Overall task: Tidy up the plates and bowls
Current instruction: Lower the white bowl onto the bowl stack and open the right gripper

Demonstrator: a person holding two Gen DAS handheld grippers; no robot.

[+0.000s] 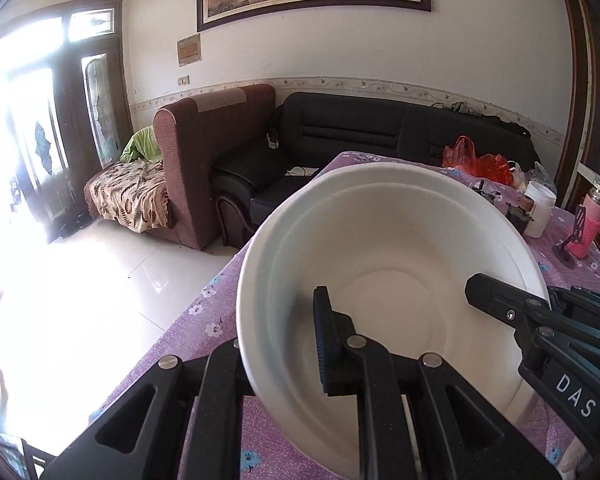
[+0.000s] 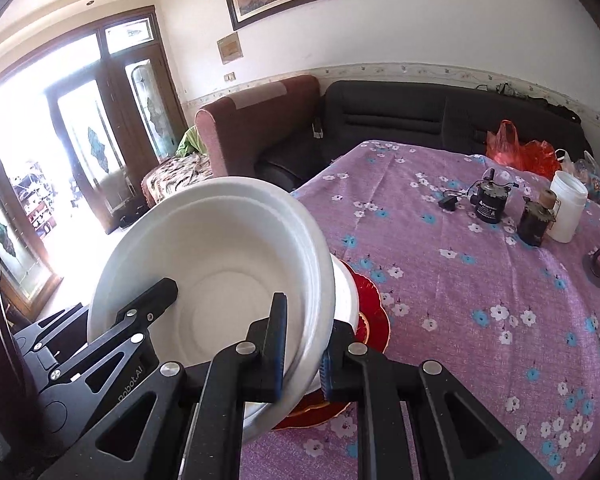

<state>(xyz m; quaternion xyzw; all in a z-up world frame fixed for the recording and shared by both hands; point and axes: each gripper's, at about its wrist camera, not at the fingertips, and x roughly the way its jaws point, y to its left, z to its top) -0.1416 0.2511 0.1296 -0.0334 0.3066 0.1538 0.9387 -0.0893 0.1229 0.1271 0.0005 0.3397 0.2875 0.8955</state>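
Both grippers are clamped on the white bowls (image 2: pixel 220 272), a nested stack tipped up over the table's (image 2: pixel 480 340) near left edge. The left gripper (image 1: pixel 284 340) pinches the rim on its side, one finger inside, one outside; the right gripper (image 2: pixel 302 352) does the same opposite. A red plate (image 2: pixel 374 308) sits just under the stack, by that edge. Risk here: two thin rim grips on a tilted stack. If the hands drift apart, the inner bowl could slide out. And swinging low, the stack might clip the plate and nudge it floorward.
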